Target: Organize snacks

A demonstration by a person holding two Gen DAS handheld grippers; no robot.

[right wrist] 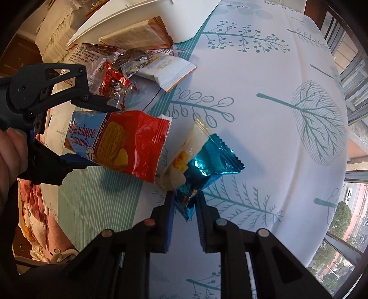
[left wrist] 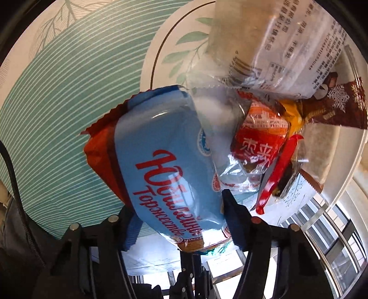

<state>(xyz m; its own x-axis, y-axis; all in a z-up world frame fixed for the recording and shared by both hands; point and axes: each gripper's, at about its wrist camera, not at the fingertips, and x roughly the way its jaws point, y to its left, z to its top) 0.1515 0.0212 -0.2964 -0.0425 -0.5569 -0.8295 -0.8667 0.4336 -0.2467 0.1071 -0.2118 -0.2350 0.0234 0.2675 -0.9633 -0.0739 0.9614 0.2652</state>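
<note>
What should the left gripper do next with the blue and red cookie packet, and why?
Probably carry the cookie packet toward the white tray and release it there. The left gripper holds it lifted off the tablecloth, beside the snack pile.

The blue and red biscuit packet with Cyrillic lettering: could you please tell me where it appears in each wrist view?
Left wrist view: the biscuit packet fills the centre, clamped between the left gripper fingers.
Right wrist view: the packet sits left of centre, held by the left gripper.
Shared landmark: the red jujube snack wrapper in the pile just beyond the packet.
</note>
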